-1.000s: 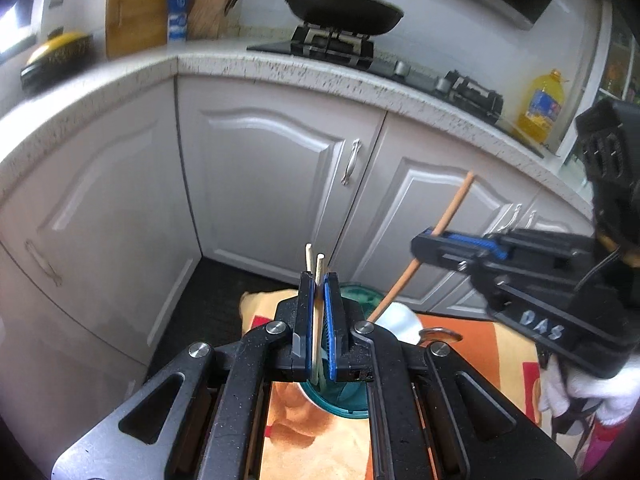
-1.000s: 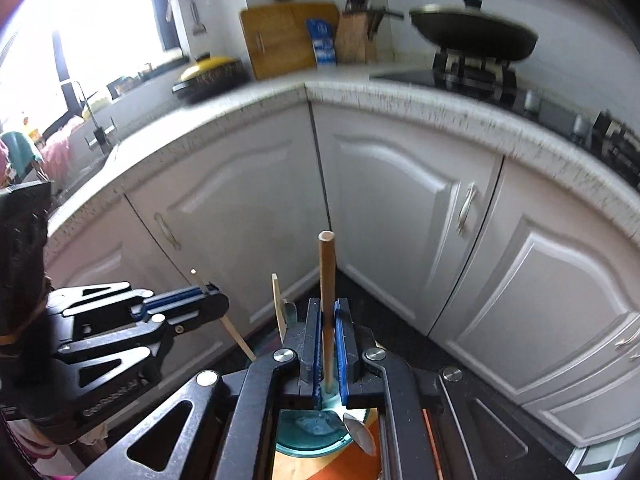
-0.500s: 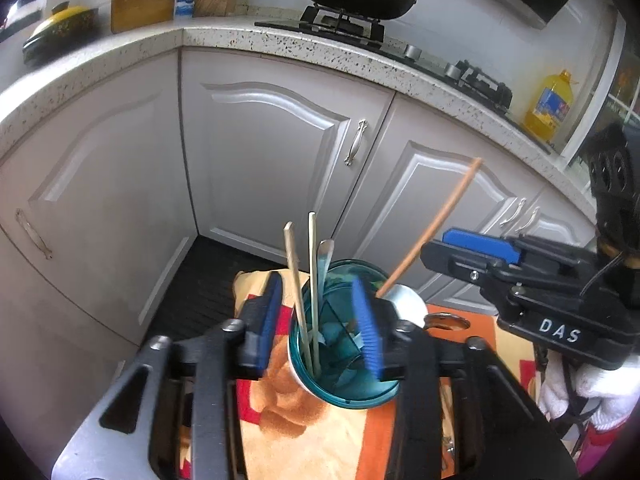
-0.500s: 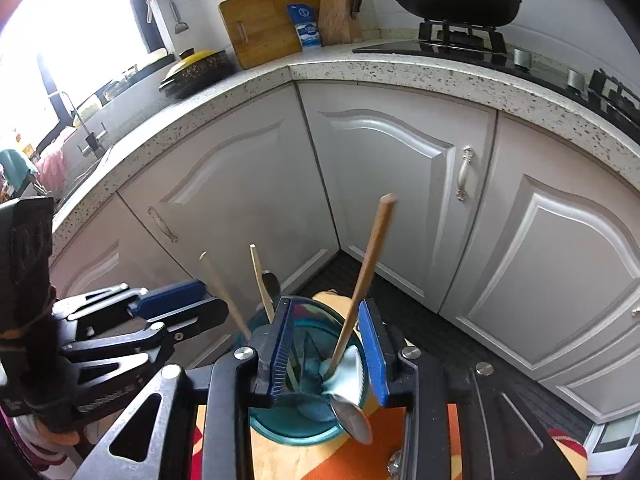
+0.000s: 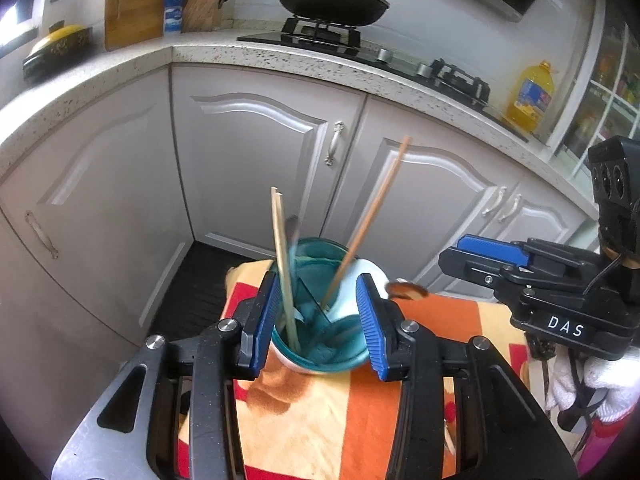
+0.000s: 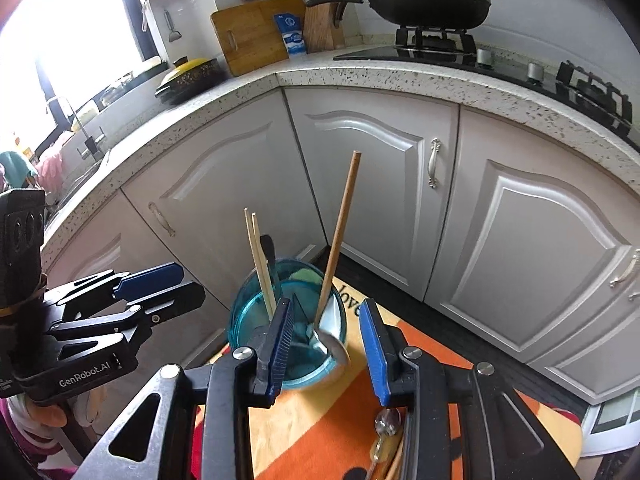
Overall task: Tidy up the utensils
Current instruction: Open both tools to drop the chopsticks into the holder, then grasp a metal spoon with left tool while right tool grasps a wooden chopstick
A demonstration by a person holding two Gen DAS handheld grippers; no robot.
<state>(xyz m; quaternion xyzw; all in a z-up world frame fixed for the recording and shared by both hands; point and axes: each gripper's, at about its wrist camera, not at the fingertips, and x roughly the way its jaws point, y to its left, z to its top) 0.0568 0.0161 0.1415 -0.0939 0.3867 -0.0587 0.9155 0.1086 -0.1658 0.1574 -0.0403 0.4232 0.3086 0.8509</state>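
Left wrist view: the left tool (image 5: 320, 326) has its blue pads spread apart with nothing between them, flanking the teal translucent plastic utensil cup (image 5: 320, 344). The cup stands near the far edge of the orange-and-red patterned cloth (image 5: 320, 420) covering the desk. Inside it lean a pair of pale bamboo chopsticks (image 5: 282, 264) and a long brown wooden handle (image 5: 370, 220), tilted apart. The right tool (image 5: 486, 254) sits off to the right, well apart from the cup.

Right wrist view: the right tool (image 6: 326, 344) is also spread wide and empty, with the cup (image 6: 256, 320) just past its left pad. The white cabinet doors (image 6: 520, 240) stand beyond, across a dark strip of floor. The left tool (image 6: 160, 284) is apart.
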